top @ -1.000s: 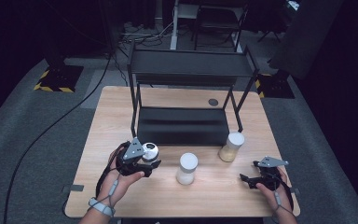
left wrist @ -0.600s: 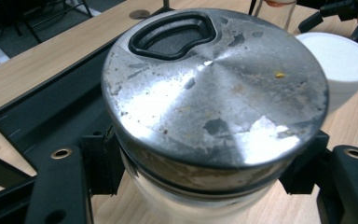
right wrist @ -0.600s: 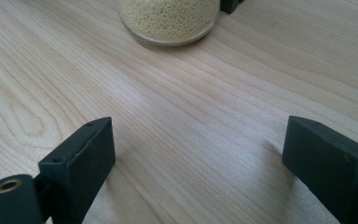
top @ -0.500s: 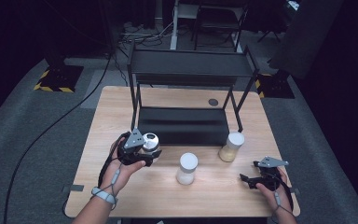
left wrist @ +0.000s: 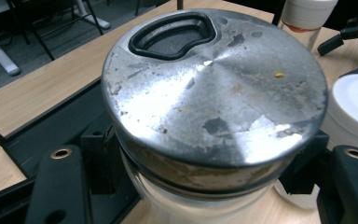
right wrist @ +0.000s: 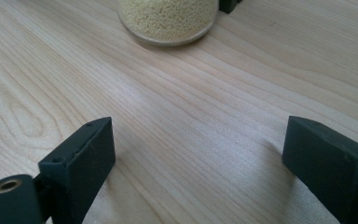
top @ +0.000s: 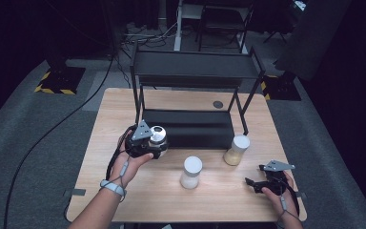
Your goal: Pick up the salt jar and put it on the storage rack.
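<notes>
My left gripper (top: 155,143) is shut on a glass jar with a worn metal lid (top: 158,135), held just off the front left corner of the black rack's lower shelf (top: 195,129). In the left gripper view the scuffed lid (left wrist: 214,88) sits between both jaws of the gripper (left wrist: 203,161). At the table's right front, my right gripper (top: 253,182) rests open; its jaws (right wrist: 198,149) stand wide apart over bare wood. A jar of yellow grains (top: 237,149) (right wrist: 168,18) stands ahead of it.
A white-lidded jar (top: 191,171) (left wrist: 354,107) stands mid-table between the grippers. The two-tier black rack (top: 195,69) occupies the back half of the wooden table (top: 119,107). A small dark disc (top: 218,104) lies behind the shelf.
My left gripper has carried the metal-lidded jar away from the person and slightly right, up to the lower shelf's front edge. The right gripper has stayed put.
</notes>
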{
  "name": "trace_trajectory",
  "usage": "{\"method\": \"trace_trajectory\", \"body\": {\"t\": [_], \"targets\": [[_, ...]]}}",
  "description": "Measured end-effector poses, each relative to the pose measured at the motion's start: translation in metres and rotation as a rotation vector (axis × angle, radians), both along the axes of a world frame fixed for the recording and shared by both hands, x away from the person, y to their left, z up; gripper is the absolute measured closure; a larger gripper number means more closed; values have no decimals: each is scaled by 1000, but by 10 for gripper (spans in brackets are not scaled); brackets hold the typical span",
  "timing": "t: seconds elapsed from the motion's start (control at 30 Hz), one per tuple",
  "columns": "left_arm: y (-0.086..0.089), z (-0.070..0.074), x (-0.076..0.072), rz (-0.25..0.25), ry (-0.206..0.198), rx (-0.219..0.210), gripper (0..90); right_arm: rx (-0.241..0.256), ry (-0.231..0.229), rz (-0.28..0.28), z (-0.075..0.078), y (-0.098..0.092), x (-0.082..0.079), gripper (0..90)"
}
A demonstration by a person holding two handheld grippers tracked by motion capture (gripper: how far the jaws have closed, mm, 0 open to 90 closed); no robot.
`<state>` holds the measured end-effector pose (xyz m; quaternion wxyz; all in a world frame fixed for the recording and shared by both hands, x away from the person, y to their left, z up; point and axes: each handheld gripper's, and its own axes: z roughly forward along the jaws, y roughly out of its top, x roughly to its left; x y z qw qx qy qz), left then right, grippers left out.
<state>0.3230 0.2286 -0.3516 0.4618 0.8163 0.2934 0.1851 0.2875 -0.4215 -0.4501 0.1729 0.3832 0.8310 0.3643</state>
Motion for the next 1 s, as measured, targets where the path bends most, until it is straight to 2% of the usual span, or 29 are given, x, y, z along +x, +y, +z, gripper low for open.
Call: {"method": "trace_trajectory", "body": {"t": [0.23, 0.47, 0.6, 1.0], "targets": [[-7, -1, 15, 12, -7, 0, 299, 0, -1, -4, 0, 0, -1, 94], [-16, -2, 34, 18, -6, 36, 299, 0, -1, -8, 0, 1, -1, 94], [-13, -8, 46, 25, 12, 12, 299, 0, 0, -11, 0, 1, -2, 94], [-24, -18, 63, 70, 22, 41, 299, -1, -1, -12, 0, 1, -2, 94]]}}
